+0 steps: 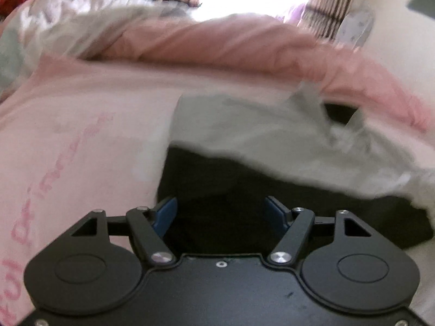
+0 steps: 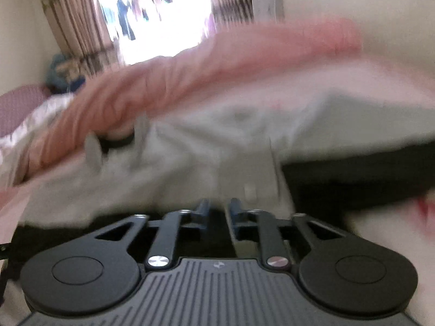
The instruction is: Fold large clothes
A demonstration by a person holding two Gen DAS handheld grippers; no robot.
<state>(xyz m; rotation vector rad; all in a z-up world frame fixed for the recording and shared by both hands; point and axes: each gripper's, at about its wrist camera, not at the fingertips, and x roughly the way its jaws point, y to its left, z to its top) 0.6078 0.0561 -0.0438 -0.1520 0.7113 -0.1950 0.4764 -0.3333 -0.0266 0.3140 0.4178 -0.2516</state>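
Here both tongs hang empty, the left gripper [image 1: 220, 212] wide, the right gripper [image 2: 219, 212] narrowly parted, the white garment [image 1: 261, 135] at twelve o'clock, apparently let go.

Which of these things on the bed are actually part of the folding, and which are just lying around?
Part of the job:
- white and black garment
- left gripper, open over the black part
- right gripper, jaws apart at the white cloth

Just lying about:
- pink blanket
- pink printed sheet
- striped curtains

The tool [image 1: 220, 212] is seen spread wide over a black garment [image 1: 231, 190], partly covered by white cloth [image 1: 258, 141], on a pink bedsheet [image 1: 81, 125].
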